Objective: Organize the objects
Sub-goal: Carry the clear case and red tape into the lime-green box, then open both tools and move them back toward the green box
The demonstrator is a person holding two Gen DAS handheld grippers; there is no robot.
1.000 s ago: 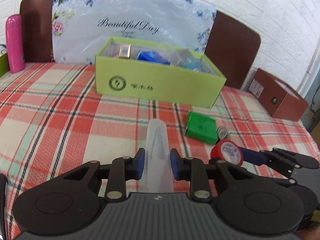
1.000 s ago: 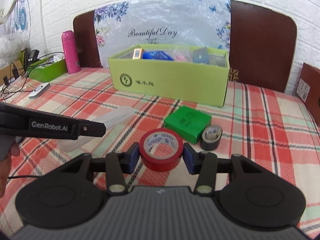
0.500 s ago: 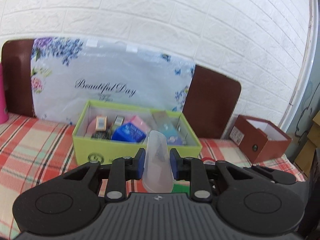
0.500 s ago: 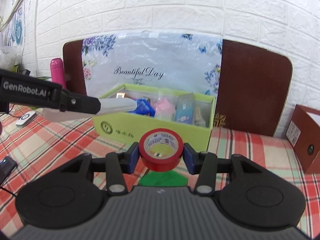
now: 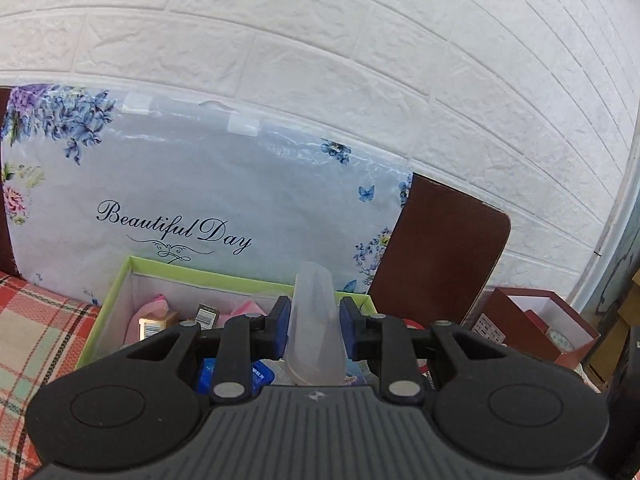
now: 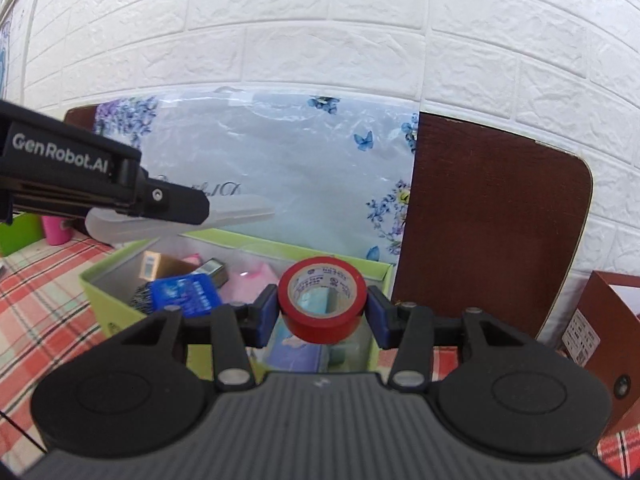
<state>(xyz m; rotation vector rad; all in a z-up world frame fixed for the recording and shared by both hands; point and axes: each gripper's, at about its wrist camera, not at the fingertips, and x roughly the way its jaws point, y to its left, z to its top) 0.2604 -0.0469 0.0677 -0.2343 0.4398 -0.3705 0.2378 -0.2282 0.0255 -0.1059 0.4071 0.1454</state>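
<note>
Left wrist view: left tongs [image 5: 313, 330] clamped on a translucent plastic case [image 5: 315, 320], blue pads pressed against its two sides. Long axis of the case running straight ahead along the fingers, its rounded far end tipped up toward mid-frame, above the far rim of the green box [image 5: 200, 273]. Box low in the frame, directly under and ahead of the tongs, open top crowded with small packets, a pink one and a blue one among them. Case milky, smooth, slim, contents not readable.

Right wrist view: right tongs [image 6: 322, 310] closed on a red tape roll [image 6: 322, 304], pads on its outer edges, hole facing the camera, white printed core visible. Green box [image 6: 378, 270] just below and beyond the roll, lower centre of the frame. Left tongs [image 6: 176, 206] entering from the left edge with the case sticking out level toward mid-frame, above the box's left part. Judged: both loads poised above the opening, each needing only a lowering and release; roll nearer the right end of the box, case nearer the left.
</note>
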